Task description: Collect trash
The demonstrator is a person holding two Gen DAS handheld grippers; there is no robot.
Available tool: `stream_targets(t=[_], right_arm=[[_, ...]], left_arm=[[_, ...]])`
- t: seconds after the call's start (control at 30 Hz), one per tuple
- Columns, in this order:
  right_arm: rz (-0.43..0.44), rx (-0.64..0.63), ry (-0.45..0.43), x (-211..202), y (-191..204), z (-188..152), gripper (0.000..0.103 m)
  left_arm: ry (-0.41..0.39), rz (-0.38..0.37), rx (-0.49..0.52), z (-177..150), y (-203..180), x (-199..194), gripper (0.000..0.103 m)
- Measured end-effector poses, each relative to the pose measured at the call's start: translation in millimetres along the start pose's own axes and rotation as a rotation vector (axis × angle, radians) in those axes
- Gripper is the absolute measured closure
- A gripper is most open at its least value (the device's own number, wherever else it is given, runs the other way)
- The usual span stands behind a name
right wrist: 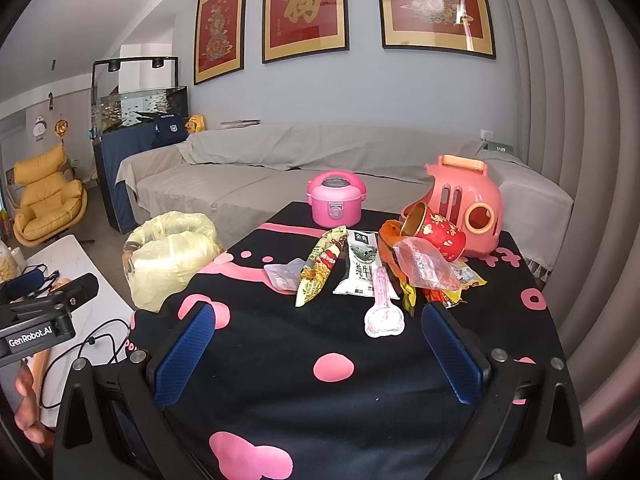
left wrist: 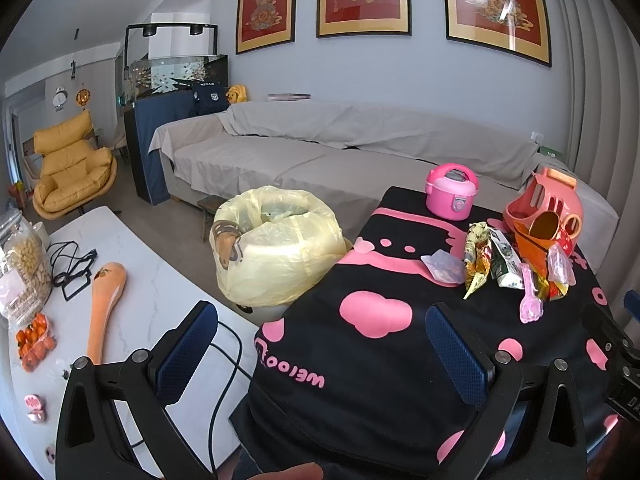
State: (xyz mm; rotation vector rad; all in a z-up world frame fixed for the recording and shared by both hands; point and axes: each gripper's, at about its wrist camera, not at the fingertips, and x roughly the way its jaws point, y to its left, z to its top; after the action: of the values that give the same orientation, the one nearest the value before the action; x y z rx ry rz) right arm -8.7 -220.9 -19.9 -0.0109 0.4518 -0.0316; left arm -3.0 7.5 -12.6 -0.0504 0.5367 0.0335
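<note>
Trash lies on a table under a black cloth with pink shapes (right wrist: 320, 420): a yellow snack wrapper (right wrist: 320, 268), a white milk pouch (right wrist: 360, 268), a clear plastic bag (right wrist: 426, 266), a small clear packet (right wrist: 282, 276) and bright wrappers (right wrist: 452, 294). The wrapper (left wrist: 476, 258) and pouch (left wrist: 506, 264) also show in the left wrist view. A bin lined with a yellow bag (left wrist: 276, 258) stands left of the table, also in the right wrist view (right wrist: 172, 262). My left gripper (left wrist: 322, 348) and right gripper (right wrist: 316, 352) are open and empty, short of the trash.
A pink toy rice cooker (right wrist: 336, 200), a pink toy carrier (right wrist: 468, 204), a red cup (right wrist: 438, 236) and a pink toy spoon (right wrist: 382, 312) are on the cloth. A white table (left wrist: 152, 288) at left holds an orange spoon (left wrist: 106, 308), cables, a jar. A grey sofa (left wrist: 320, 148) is behind.
</note>
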Motion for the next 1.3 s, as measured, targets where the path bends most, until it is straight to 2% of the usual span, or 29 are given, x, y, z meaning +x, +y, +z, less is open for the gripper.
stream_targets(t=[0.1,0.17,0.33,0.43,0.6,0.7,0.8,0.93,1.13,1.3], right_arm=[[-0.013,0.007,0.003,2.5,-3.9,-0.9,0.001],[-0.022,0.008,0.002,3.4,-7.6,-1.4,0.001],[-0.054,0.019,0.009,11.0,-24.2,-2.1,0.001],[-0.089,0.034,0.016,17.5,-42.4,-3.4,0.001],[-0.185,0.079,0.046,29.9,-88.9,-9.9,0.001],[-0.235,0.11,0.072,40.2,-118.8,-14.0,0.001],[-0.244,0.13,0.09,50.8,-142.8,-15.1,0.001],[-0.192,0.143,0.111,73.5,-163.8,5.5,0.001],[-0.089,0.187,0.107,138.1,-171.4,56.0,0.001],[-0.094,0.162,0.138,200.0,-166.5,77.9,0.001]], left_arm=[[0.006,-0.029,-0.007,2.4,-0.9,4.2,0.0],[0.014,-0.06,-0.003,15.1,0.9,11.1,0.0],[0.019,-0.136,0.069,21.7,-21.1,25.7,0.0],[0.039,-0.217,0.128,22.7,-43.0,40.0,0.0],[0.135,-0.387,0.21,21.7,-91.5,80.9,0.0],[0.164,-0.466,0.23,31.1,-123.4,114.1,0.0],[0.203,-0.531,0.221,38.1,-148.3,144.8,0.0],[0.242,-0.526,0.197,50.3,-161.8,180.7,0.0],[0.245,-0.504,0.184,59.2,-158.0,202.8,0.0],[0.284,-0.532,0.181,63.0,-161.2,220.2,0.0]])
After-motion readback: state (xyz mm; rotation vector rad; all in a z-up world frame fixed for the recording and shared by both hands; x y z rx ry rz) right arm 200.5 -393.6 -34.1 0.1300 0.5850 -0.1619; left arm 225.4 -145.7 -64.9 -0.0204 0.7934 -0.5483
